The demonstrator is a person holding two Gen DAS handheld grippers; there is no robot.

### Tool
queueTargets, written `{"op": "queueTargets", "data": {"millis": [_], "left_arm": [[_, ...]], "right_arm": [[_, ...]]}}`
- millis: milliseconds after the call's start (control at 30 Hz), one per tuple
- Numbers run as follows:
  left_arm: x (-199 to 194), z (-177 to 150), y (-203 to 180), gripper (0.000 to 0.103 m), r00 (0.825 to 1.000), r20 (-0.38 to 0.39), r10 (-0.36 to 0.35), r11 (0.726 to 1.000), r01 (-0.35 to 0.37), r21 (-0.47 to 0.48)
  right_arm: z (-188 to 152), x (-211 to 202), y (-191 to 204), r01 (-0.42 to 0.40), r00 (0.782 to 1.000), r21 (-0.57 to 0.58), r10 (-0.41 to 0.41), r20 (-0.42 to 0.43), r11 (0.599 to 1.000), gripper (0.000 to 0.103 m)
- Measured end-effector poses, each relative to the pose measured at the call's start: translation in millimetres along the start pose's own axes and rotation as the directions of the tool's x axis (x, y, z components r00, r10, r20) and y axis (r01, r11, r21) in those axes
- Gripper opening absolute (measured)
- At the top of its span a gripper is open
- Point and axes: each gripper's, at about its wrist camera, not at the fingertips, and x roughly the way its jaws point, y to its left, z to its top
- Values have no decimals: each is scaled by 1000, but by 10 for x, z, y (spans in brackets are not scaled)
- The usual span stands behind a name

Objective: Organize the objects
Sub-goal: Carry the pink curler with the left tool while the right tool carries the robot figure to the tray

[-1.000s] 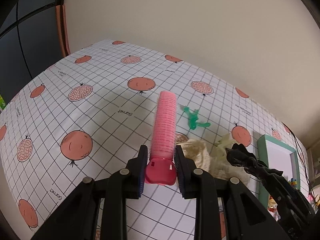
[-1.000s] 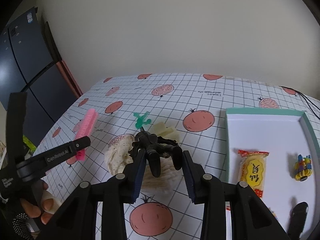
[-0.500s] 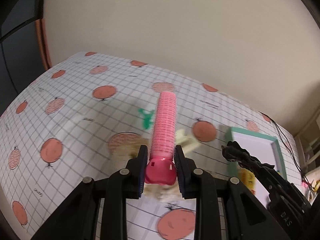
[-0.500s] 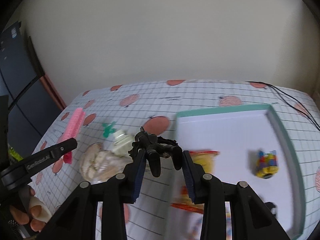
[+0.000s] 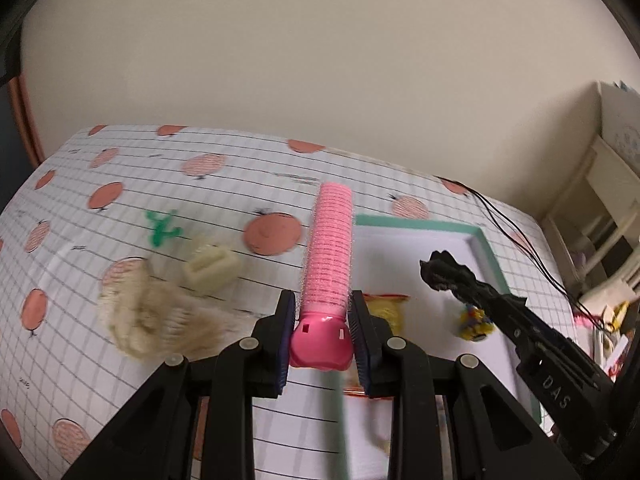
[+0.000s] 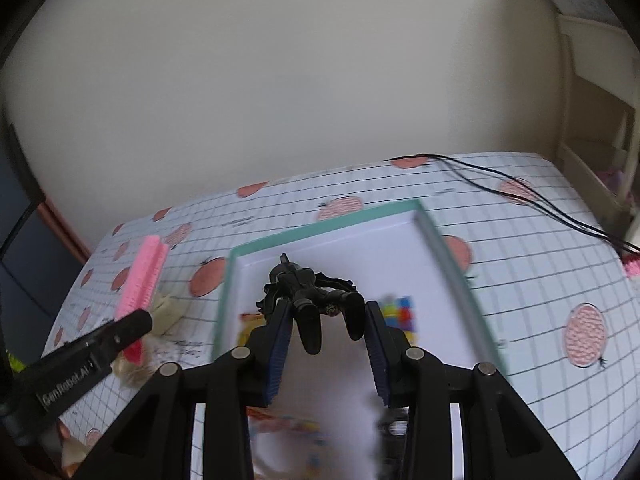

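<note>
My left gripper (image 5: pixel 322 336) is shut on the base of a pink hair roller (image 5: pixel 328 272), which points away over the left edge of a teal-rimmed white tray (image 5: pixel 416 224). My right gripper (image 6: pixel 324 328) is shut on a black toy figure (image 6: pixel 308 296), held in the air above the tray (image 6: pixel 320 228). The right wrist view shows the roller (image 6: pixel 142 276) to the left, just outside the tray. The figure (image 5: pixel 448 274) appears at the right of the left wrist view. A yellow snack packet (image 5: pixel 386 308) and a colourful block toy (image 5: pixel 474 320) lie in the tray.
On the pomegranate-print tablecloth left of the tray lie a green plastic toy (image 5: pixel 162 228), a cream clip (image 5: pixel 212 266) and a beige fluffy cloth (image 5: pixel 152 316). Black cables (image 6: pixel 520 196) run across the far right corner. A wall stands behind and white shelves at the right.
Both grippers have swung right, from above the loose items on the cloth to over the tray. Each keeps its hold: roller in the left, black figure in the right.
</note>
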Motion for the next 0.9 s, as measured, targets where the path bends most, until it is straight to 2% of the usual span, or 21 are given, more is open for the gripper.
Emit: {"op": "queueTargets", "data": {"millis": [167,400,533,900], "left_arm": [[108,-87,-282,28,999,-27,-28,999,29,43],[220,-180,-530,28,997,-59,-52,994,57,91],[323,-237,-601,28,993,-89,-71,993,79,87],[550,-403,-731,28,984,-166,-68,992,85,98]], "right_arm": [[10,-17,-309,68,997,43,-69,15,997,39],[-11,-28,-689,106,994,139,-107,-1,985,39],[-40,8,-736,112,994,151,-110,-18,982,39],[-177,184,-665,109,990,125,-97,-99,986,39]]}}
